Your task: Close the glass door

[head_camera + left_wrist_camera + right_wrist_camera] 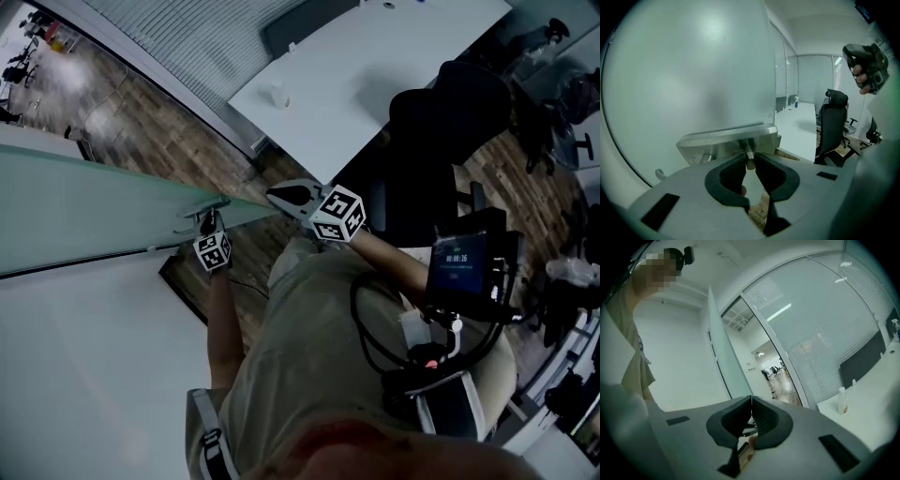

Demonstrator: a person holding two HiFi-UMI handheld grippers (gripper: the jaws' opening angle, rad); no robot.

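— Jaws of the left gripper (750, 155) were narrowed onto the round stem (750, 162) of the metal handle fitting (726, 140). Those of the right gripper (751, 414) were pressed together on nothing.
— And the frosted glass door (693, 70)?
— It stood open, its edge toward the person, over a wood-plank floor (187, 141). It was probably heavy, rigid, slick and breakable, so the stem looked the soundest hold. A white desk (356, 66) and an office chair (450, 122) stood nearby.

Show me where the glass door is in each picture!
Head view: glass door, green slab across the left.
Left gripper view: fills the upper left; the left gripper pinches its metal handle.
Right gripper view: thin upright pane, left of centre.
Shared landmark: the white desk.
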